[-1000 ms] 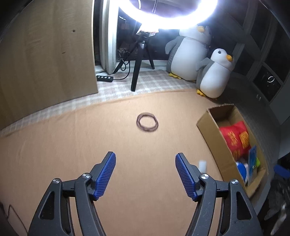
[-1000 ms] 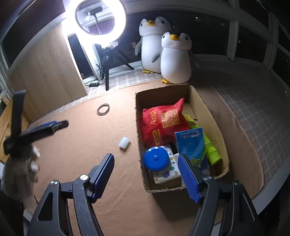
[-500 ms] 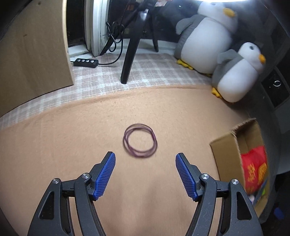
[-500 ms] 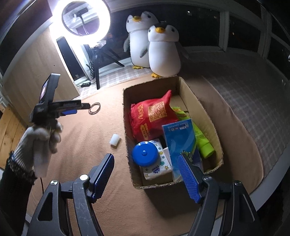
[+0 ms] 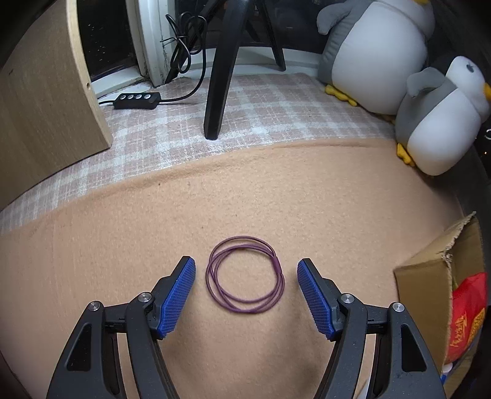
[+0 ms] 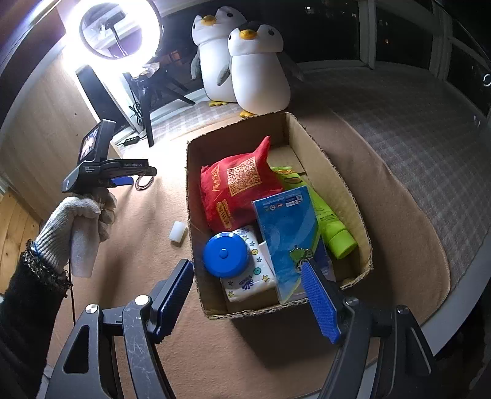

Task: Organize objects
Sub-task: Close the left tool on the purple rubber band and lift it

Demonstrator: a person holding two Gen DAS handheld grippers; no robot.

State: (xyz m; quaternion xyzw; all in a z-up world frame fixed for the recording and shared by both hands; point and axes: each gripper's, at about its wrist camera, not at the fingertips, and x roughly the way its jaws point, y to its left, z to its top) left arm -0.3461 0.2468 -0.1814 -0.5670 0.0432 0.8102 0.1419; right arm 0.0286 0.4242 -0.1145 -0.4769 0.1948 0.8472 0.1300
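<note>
Two plush penguins (image 6: 245, 70), ring light (image 6: 118, 29), tripod leg (image 5: 219, 70).

Left hand-held gripper (image 5: 245, 288) and right hand-held gripper (image 6: 250, 294) both spread wide, gripping nothing.

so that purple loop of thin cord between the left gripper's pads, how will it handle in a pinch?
The purple loop of thin cord lies flat in loose coils on the tan blanket, so probably floppy and very light. The open left gripper may deform it oval; thin strands could slip from the pads.
</note>
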